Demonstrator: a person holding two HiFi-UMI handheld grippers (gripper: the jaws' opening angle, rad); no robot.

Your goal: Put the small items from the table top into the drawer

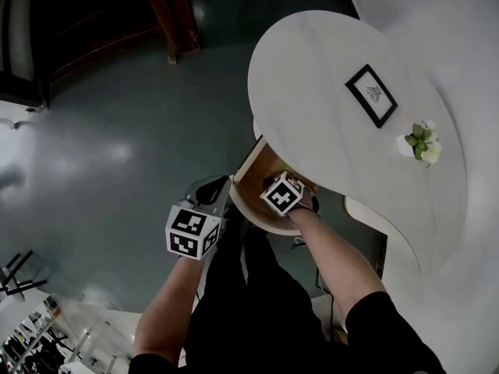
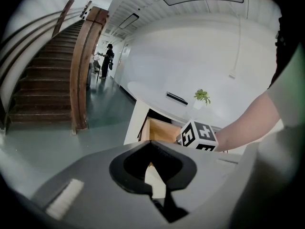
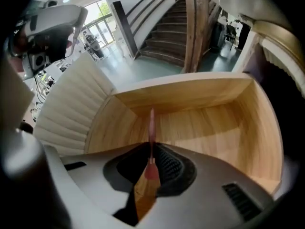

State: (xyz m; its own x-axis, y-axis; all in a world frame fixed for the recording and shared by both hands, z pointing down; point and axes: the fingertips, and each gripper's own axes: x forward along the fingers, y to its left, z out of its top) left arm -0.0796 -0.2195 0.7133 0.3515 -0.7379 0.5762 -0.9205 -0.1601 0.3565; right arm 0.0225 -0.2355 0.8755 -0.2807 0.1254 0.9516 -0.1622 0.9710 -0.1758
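Head view: beside white table [image 1: 327,76], right claw [image 3: 150,152] pinches pink stick [image 3: 151,125] over drawer [image 3: 214,123], left claw [image 2: 149,168] pressed together.

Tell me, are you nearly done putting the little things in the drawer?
Done: the drawer is pulled open. In hand: the right gripper pinches a thin pink stick in its jaws inside the drawer, not yet let go; the wooden floor that shows is bare. The left gripper is shut on nothing. Left: the table shows only a picture frame and a small plant, so probably little remains.
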